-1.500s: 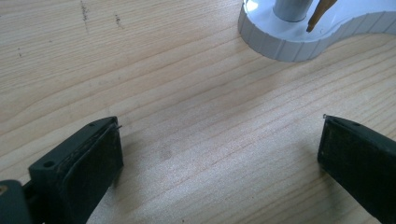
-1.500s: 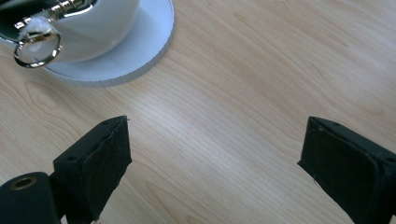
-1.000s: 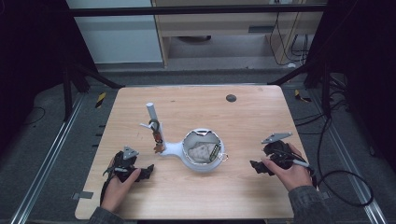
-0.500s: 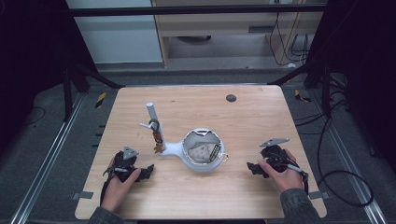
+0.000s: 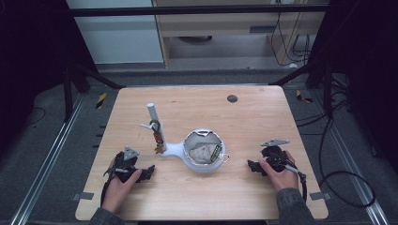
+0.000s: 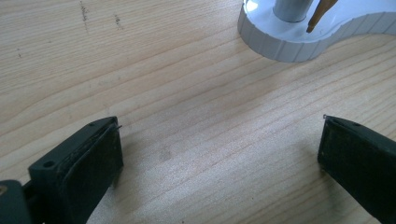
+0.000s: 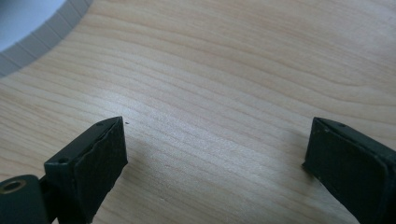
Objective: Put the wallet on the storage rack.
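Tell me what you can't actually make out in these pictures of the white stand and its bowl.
- Contents of the white bowl, high view: a pale crumpled lump and something greenish, too small to identify.
- Small items hanging on the post, high view: too small to name.
- Post in the left gripper view: cut off by the top edge.
- Stand's rim, right gripper view: cut by the corner.

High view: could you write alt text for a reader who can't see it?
A white stand with a post and bowl sits mid-table. Two hands rest either side, the left gripper and right gripper with jaws open, empty.
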